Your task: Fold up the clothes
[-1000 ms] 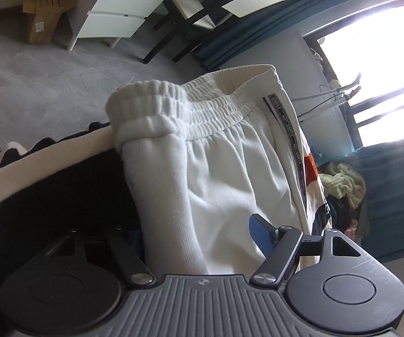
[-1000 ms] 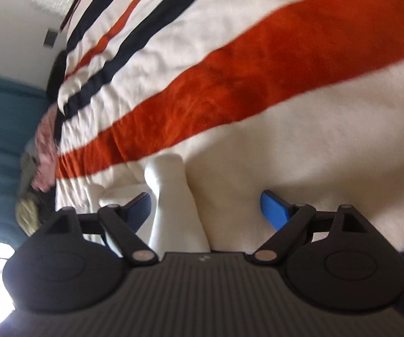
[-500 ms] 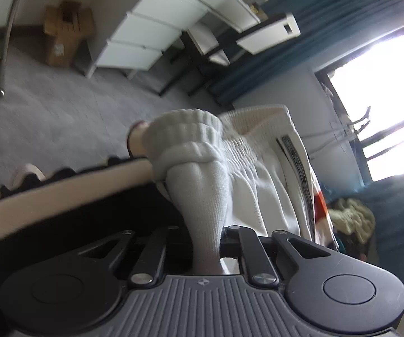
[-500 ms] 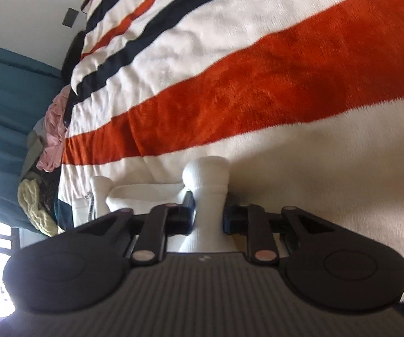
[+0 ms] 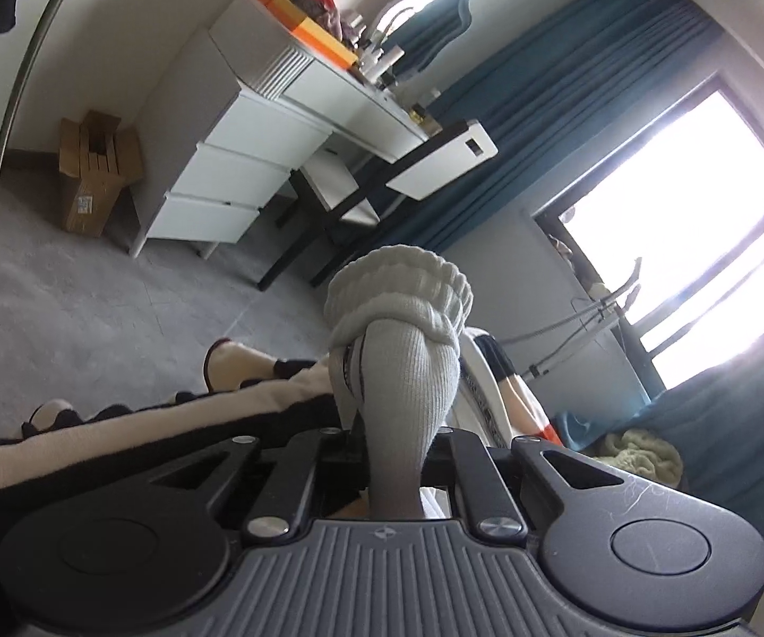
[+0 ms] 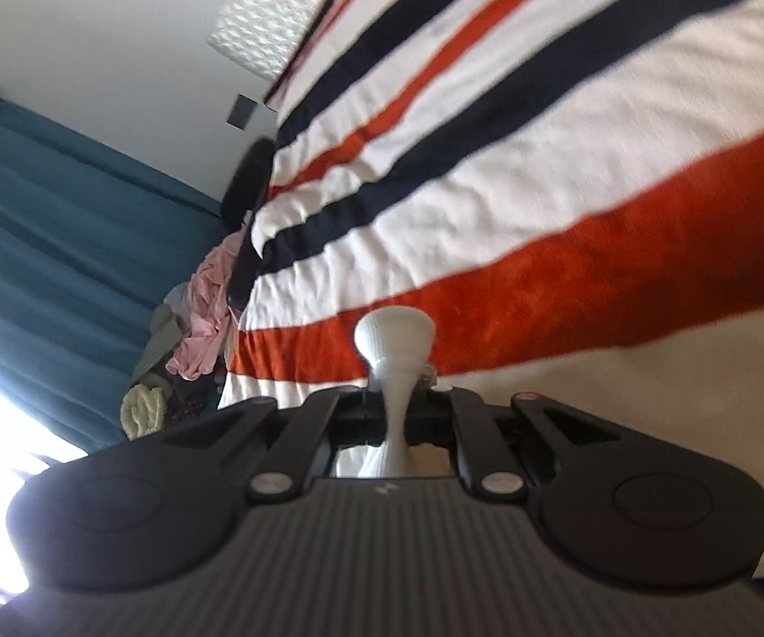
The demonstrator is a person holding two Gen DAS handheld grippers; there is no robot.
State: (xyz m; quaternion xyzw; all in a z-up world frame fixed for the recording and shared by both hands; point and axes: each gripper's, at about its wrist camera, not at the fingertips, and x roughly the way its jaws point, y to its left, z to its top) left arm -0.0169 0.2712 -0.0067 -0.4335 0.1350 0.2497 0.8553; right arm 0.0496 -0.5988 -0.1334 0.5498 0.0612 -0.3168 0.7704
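Two grippers: both black two-finger tools are clamped on one pale garment; each wrist view shows cloth pinched between closed jaws
Bed cover: a plush blanket striped in white, orange-red and navy (image 6: 514,212) fills most of the right wrist view; its dark scalloped edge (image 5: 116,424) runs across the lower left of the left wrist view
Curtains: long teal-blue drapes (image 5: 514,122) hang beside a bright window (image 5: 700,223)
Furniture: a white chest of drawers (image 5: 233,159) stands on grey floor, a brown cardboard box (image 5: 92,175) just beside it; a black-framed white chair (image 5: 360,180) sits near the drawers
Clothes heap: a pile of pink, grey and pale yellow garments (image 6: 185,339) lies at the blanket's far edge, near the curtains
Task garment: cream-white knitted trousers with a gathered elastic waistband (image 5: 403,329) are lifted above the blanket; a dark printed side stripe shows beside the bunched part
Left gripper (image 5: 392,451): jaws narrow, squeezing the ribbed waistband cloth, which bulges above them
Right gripper (image 6: 395,414): jaws narrow, pinching a thin white fold of the same trousers (image 6: 395,339); the fold flares out beyond the fingers
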